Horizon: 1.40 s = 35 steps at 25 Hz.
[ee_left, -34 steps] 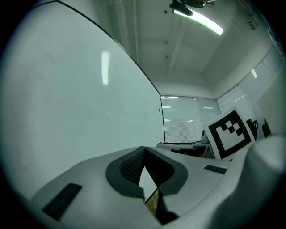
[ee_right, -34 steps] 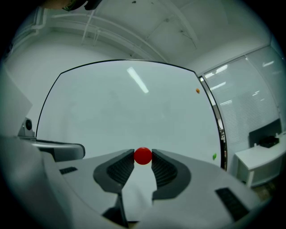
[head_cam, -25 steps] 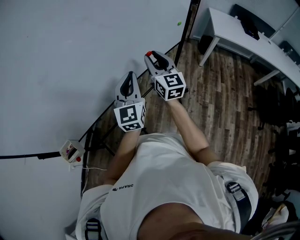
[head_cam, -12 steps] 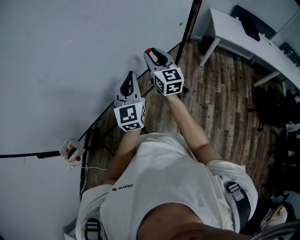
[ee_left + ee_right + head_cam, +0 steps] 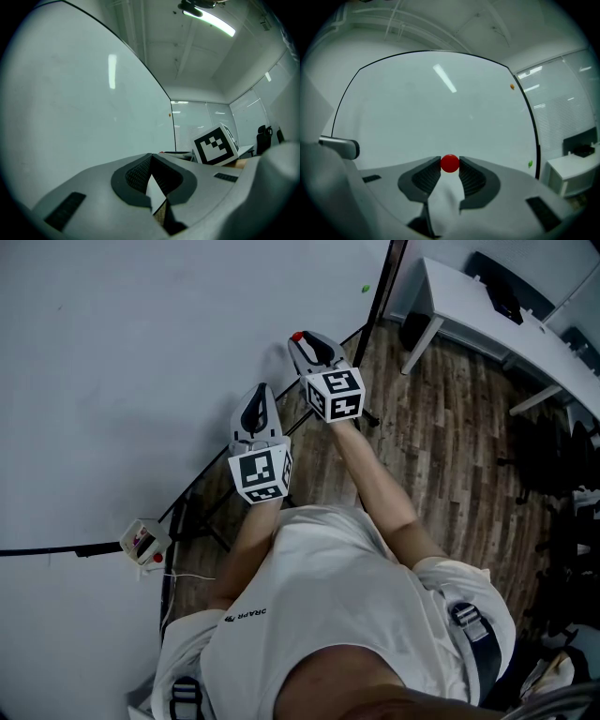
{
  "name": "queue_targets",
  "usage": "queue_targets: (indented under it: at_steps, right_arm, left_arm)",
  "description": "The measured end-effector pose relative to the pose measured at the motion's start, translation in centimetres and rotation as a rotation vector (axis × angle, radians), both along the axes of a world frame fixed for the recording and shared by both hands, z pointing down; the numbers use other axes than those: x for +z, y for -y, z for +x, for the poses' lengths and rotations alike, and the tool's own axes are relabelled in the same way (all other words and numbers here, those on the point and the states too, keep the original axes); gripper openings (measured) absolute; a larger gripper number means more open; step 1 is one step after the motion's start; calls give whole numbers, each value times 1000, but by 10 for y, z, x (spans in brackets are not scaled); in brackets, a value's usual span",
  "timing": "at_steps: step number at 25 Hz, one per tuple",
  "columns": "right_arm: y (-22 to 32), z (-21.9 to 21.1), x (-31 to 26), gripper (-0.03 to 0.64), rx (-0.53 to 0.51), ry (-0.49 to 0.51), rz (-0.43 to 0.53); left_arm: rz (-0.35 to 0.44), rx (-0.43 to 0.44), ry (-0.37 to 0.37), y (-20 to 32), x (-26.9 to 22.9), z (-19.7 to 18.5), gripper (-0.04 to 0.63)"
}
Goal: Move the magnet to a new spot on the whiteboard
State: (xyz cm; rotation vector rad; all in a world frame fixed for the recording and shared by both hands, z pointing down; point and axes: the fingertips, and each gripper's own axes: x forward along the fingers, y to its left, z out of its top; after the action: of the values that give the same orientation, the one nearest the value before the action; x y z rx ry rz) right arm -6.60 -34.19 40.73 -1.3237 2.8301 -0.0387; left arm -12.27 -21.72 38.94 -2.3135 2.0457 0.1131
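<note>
A small red round magnet [image 5: 450,163] sits pinched between the tips of my right gripper [image 5: 450,165], which is shut on it. The pair faces the big whiteboard [image 5: 440,103] head-on. From the head view the red magnet [image 5: 297,337] shows at the front of the right gripper [image 5: 300,341], right at the whiteboard [image 5: 141,352] near its lower right corner; whether it touches the board I cannot tell. My left gripper [image 5: 260,392] hangs beside it, lower and to the left, shut and empty. In the left gripper view its pads [image 5: 140,172] meet at the tip.
A green magnet [image 5: 366,289] and an orange magnet [image 5: 512,86] stick near the board's right edge. A small box [image 5: 142,542] rests on the board's ledge at the left. A white desk [image 5: 487,315] stands on the wooden floor [image 5: 441,456] to the right.
My right gripper has moved a little up the picture toward the board with the red magnet in it. The left gripper has stayed in place.
</note>
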Motion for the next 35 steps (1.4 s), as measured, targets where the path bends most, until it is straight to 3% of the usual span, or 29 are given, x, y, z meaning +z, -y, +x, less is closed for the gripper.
queue_targets:
  at_steps: [35]
  right_arm:
    - [40,-18,20,129,-10,-47,-32]
  left_arm:
    - [-3,-22,4,9,3,-13,2]
